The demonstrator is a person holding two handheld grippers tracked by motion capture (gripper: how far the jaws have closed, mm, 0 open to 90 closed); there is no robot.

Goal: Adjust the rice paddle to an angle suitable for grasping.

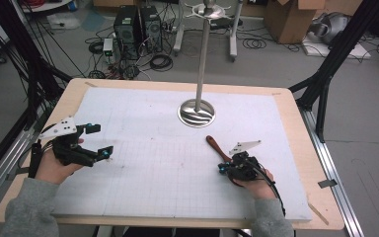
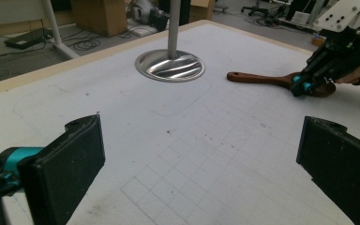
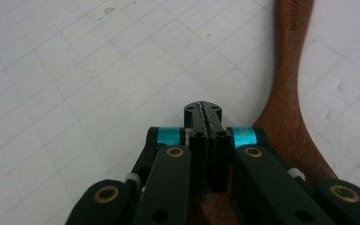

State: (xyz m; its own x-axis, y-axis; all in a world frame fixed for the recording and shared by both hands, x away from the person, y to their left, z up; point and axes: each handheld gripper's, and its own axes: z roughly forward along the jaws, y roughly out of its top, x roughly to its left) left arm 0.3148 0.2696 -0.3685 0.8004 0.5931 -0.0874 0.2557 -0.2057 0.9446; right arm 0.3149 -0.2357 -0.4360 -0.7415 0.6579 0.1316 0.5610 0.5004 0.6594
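Wooden spoon (image 1: 216, 147) lies at one o'clock of the closed, empty right gripper (image 1: 225, 168); open wide, then straddle its handle.

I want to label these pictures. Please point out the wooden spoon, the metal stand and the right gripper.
wooden spoon (image 2: 258, 78), left gripper view, middle of its handle
metal stand (image 1: 196, 112), high view, round base plate
right gripper (image 3: 207, 110), right gripper view, tips of its closed jaws
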